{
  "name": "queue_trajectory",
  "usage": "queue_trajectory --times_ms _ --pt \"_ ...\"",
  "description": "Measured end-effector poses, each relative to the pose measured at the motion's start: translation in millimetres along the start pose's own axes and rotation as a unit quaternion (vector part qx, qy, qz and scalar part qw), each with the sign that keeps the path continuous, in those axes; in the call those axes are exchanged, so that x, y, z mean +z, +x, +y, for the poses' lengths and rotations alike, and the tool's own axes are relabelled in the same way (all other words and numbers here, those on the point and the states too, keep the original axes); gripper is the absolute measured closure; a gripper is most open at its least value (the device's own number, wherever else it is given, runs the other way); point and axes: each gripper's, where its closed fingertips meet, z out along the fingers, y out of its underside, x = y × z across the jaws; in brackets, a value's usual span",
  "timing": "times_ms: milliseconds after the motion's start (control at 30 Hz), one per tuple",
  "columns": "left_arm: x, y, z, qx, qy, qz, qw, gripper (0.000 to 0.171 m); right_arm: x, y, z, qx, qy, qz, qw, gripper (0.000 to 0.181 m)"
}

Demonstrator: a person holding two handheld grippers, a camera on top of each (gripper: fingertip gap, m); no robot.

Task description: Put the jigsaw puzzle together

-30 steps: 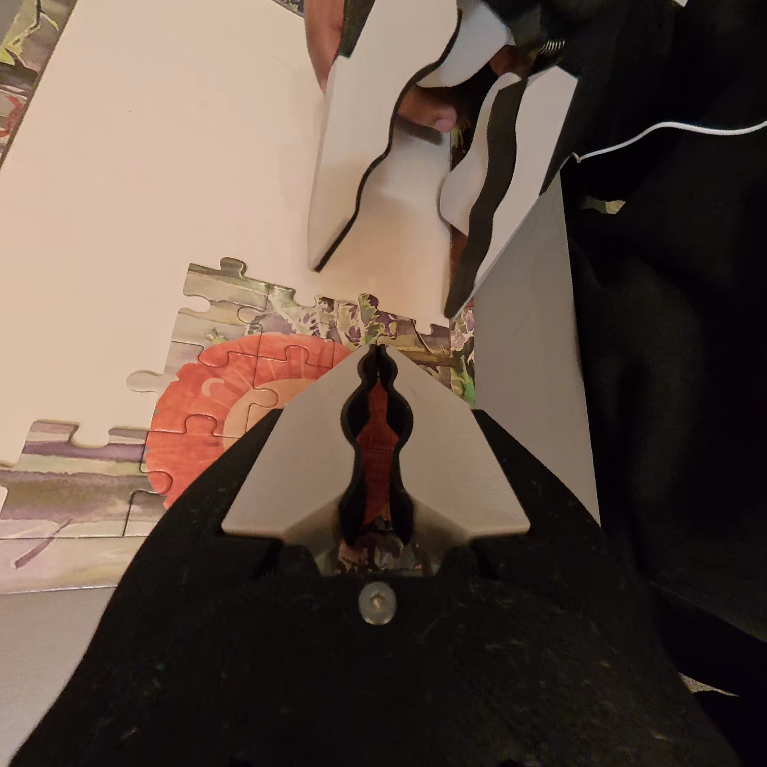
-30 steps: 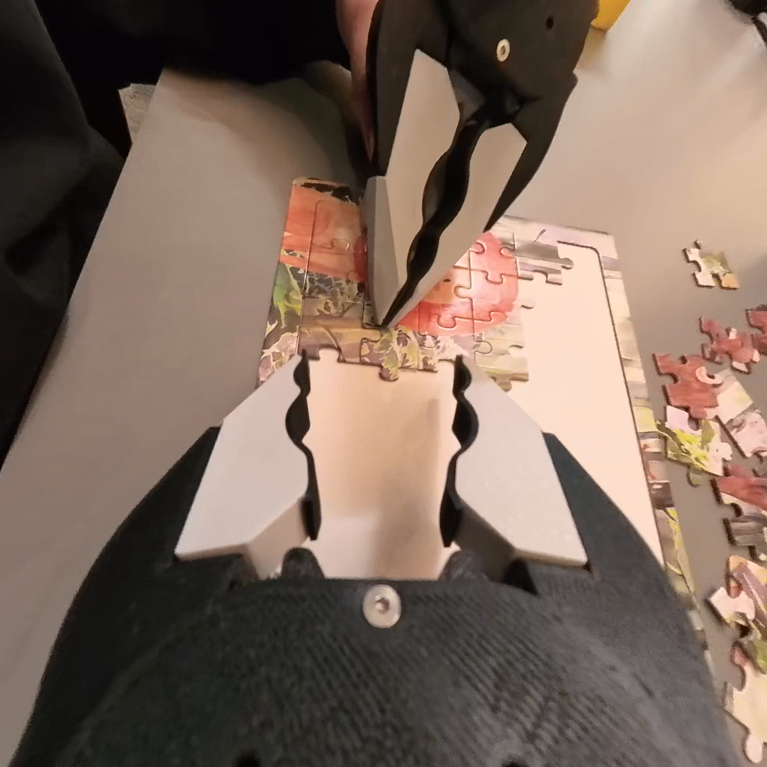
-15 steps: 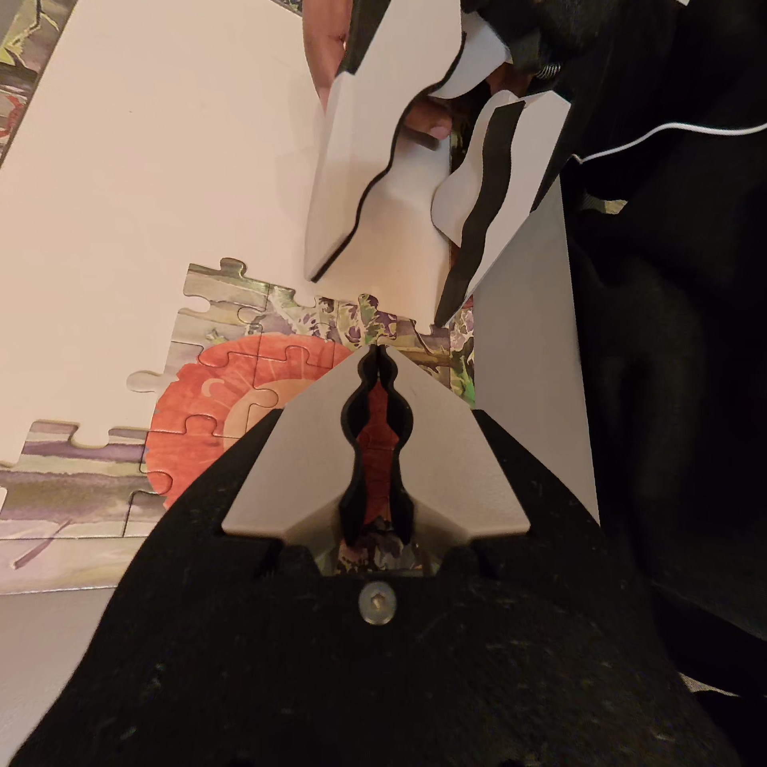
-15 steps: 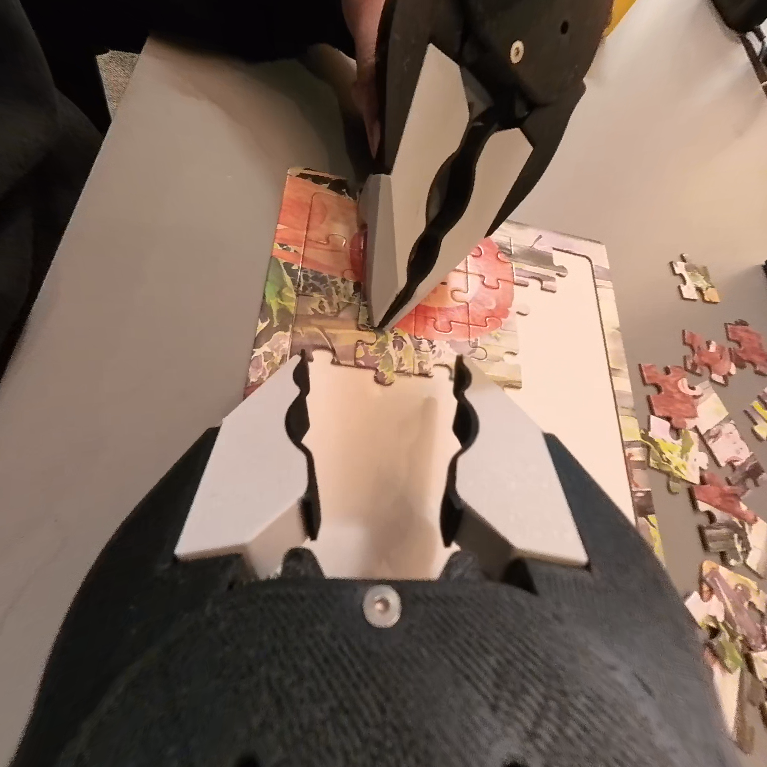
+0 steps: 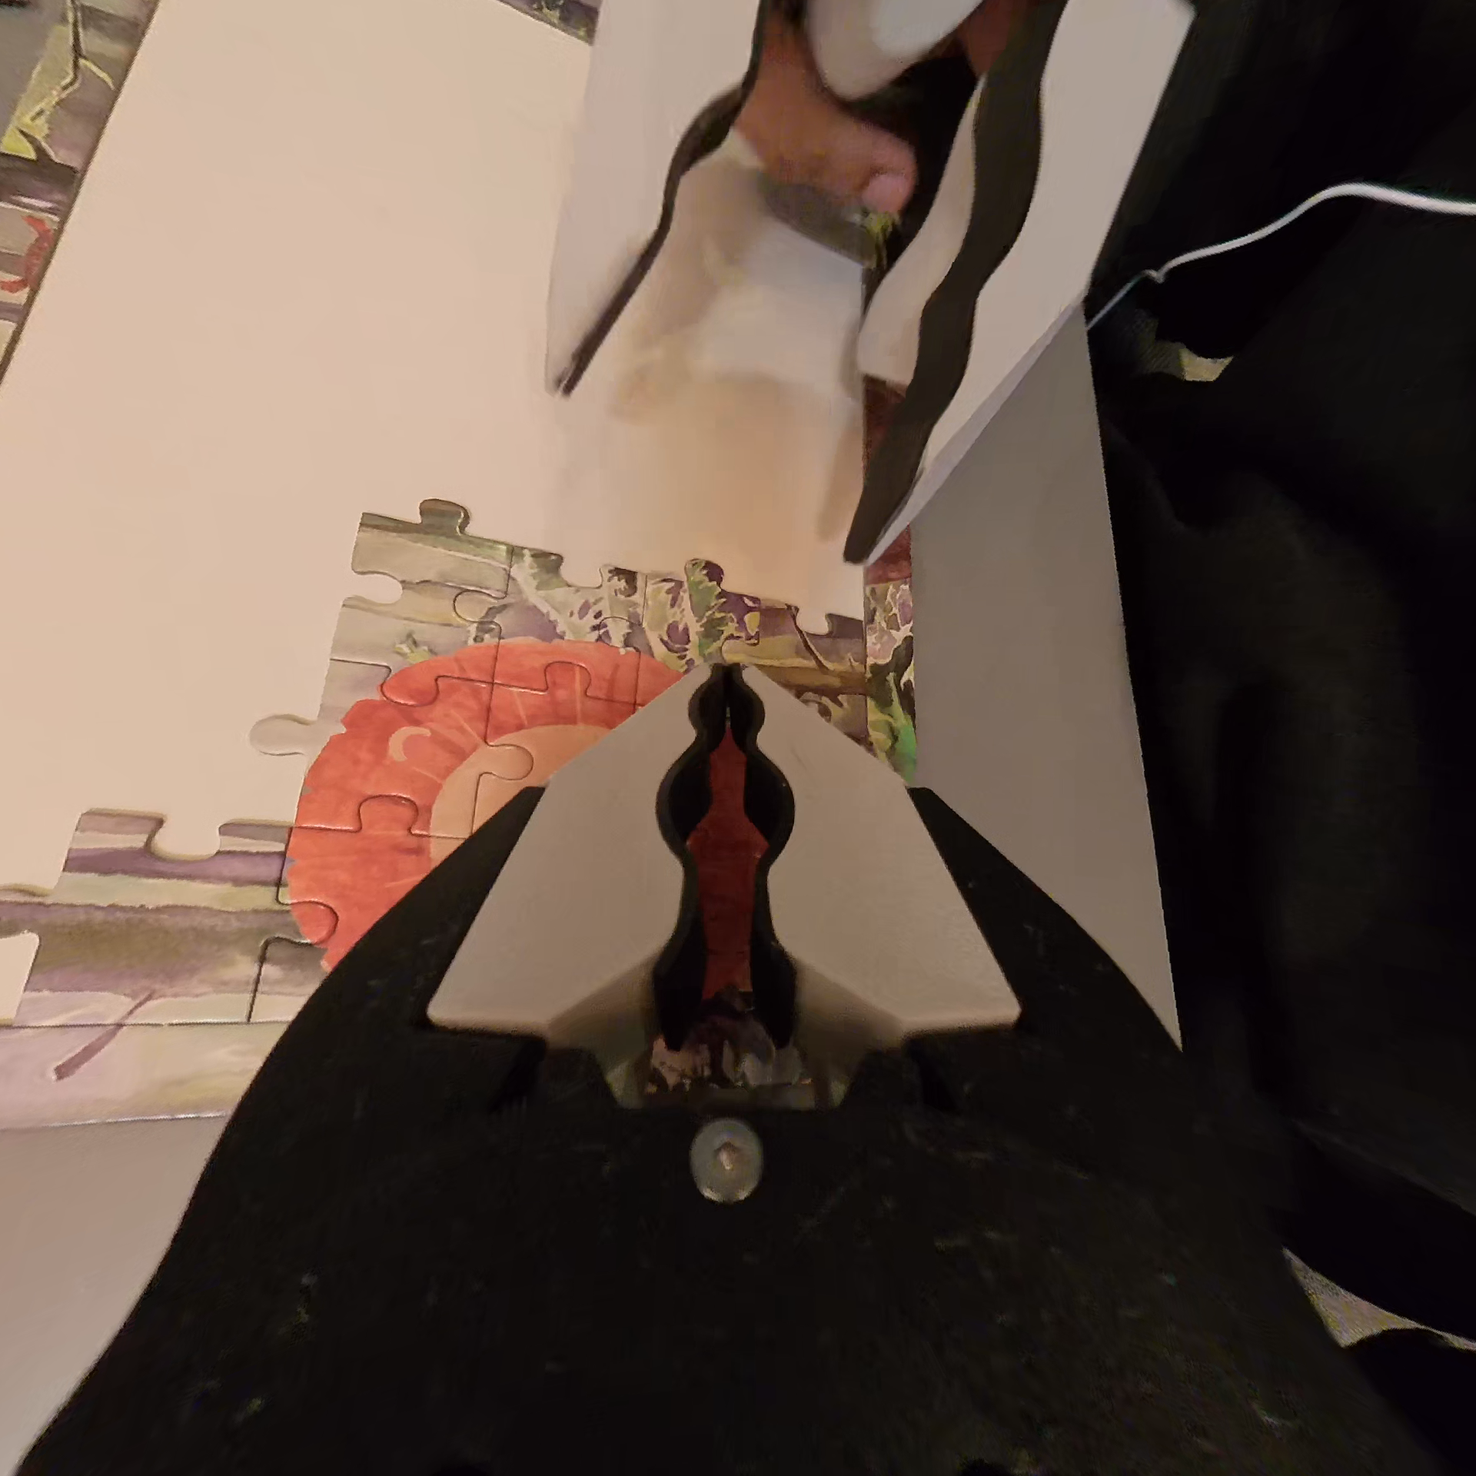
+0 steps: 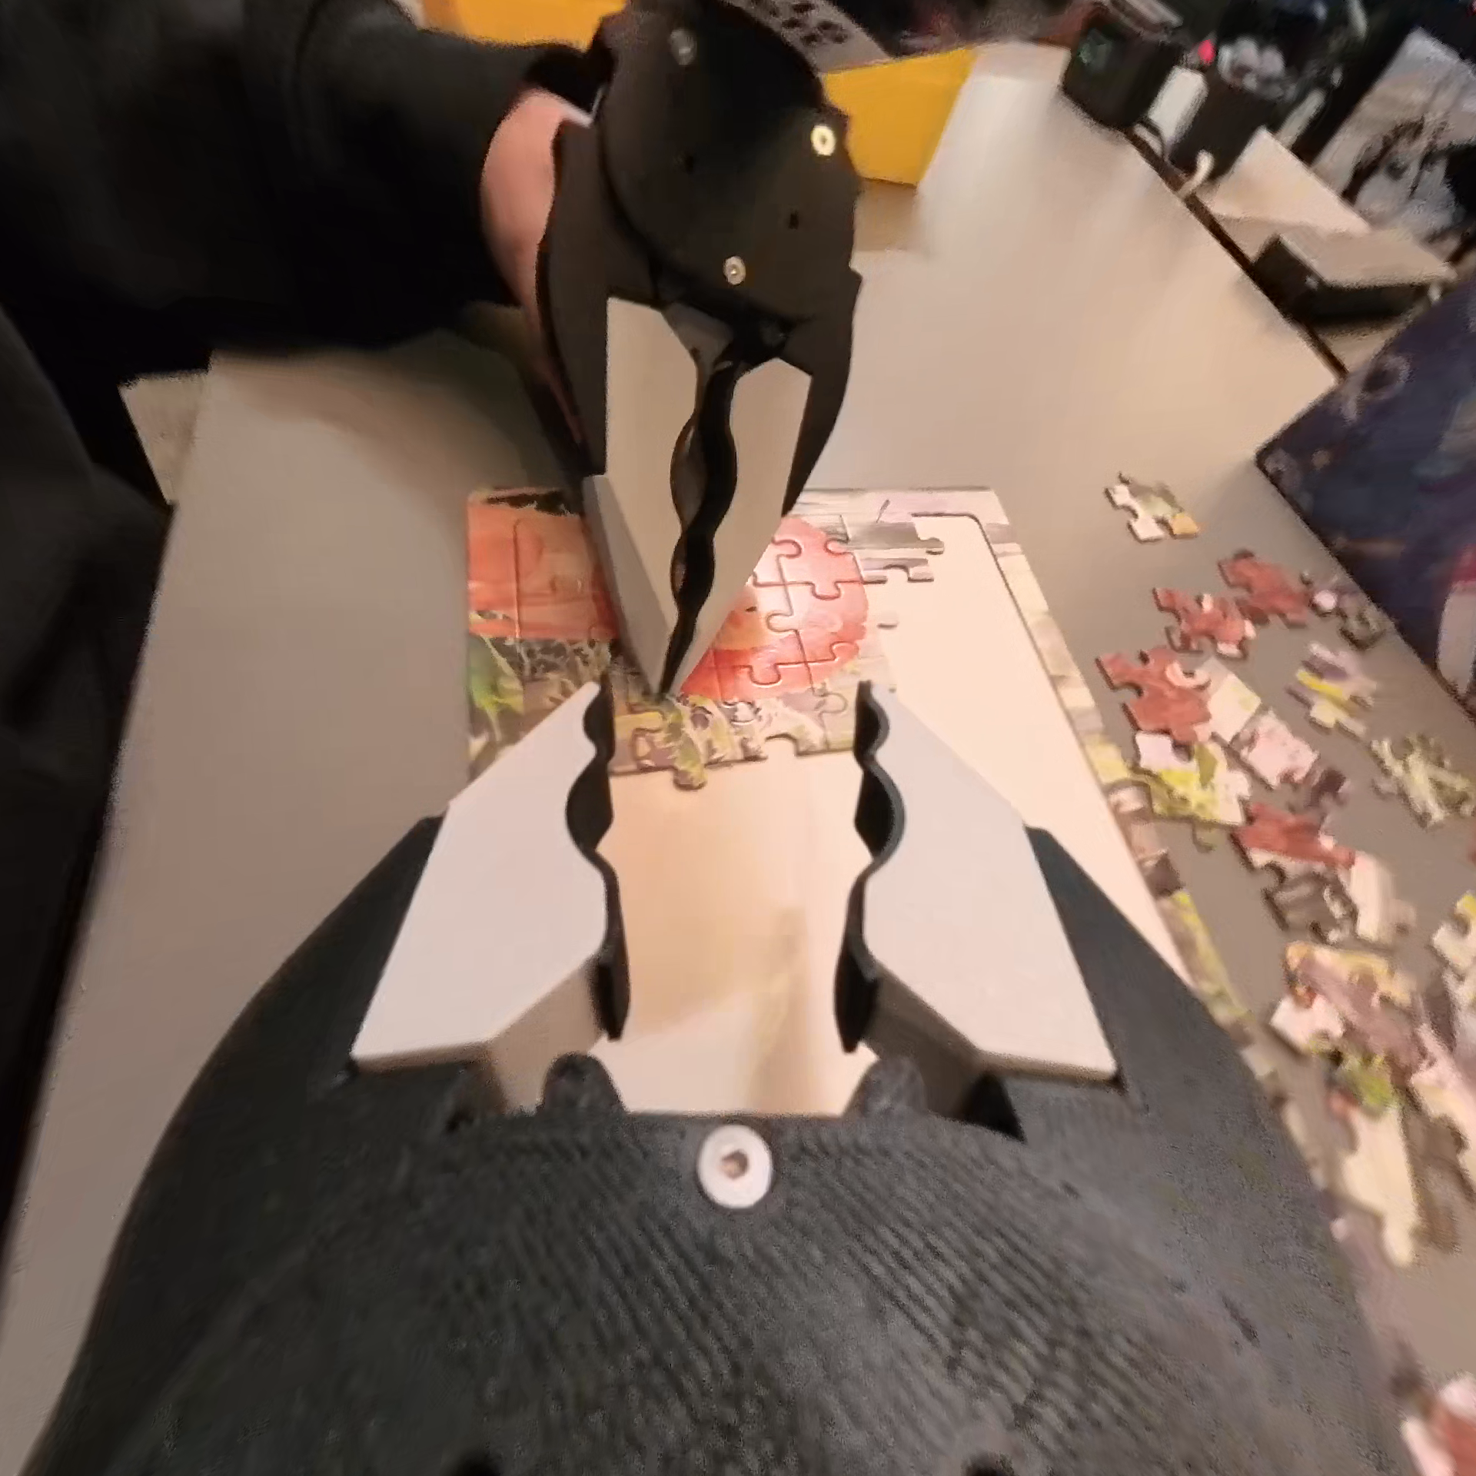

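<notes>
My open right gripper has lifted away toward 12 o'clock, empty; my closed left gripper stays pressing the red-flowered cardboard puzzle section, piece apparently seated.

The puzzle board lay on the counter, with the joined pieces filling its far left corner in the right wrist view. Loose pieces were scattered on the counter to the board's right. The left gripper touched down on the joined pieces, and the right gripper hovered nearer, above the board's bare part.
</notes>
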Motion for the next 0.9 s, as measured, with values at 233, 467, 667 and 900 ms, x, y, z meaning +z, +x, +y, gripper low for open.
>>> queue_trajectory --times_ms 233,467,667,900 --pt "-32 -22 -9 -0.010 0.065 -0.067 0.996 0.171 -16 -59 21 0.068 -0.076 -0.012 0.995 0.120" --pt "-29 -31 12 -0.063 0.031 -0.067 0.995 0.171 -38 -48 62 0.085 -0.132 0.041 0.987 0.132" --pt "-19 2 21 -0.100 0.012 -0.022 0.995 0.171 -57 -21 81 0.106 -0.135 0.064 0.983 0.132" --pt "5 48 20 -0.112 0.020 -0.006 0.994 0.171 -71 13 92 0.086 -0.156 0.107 0.978 0.137"
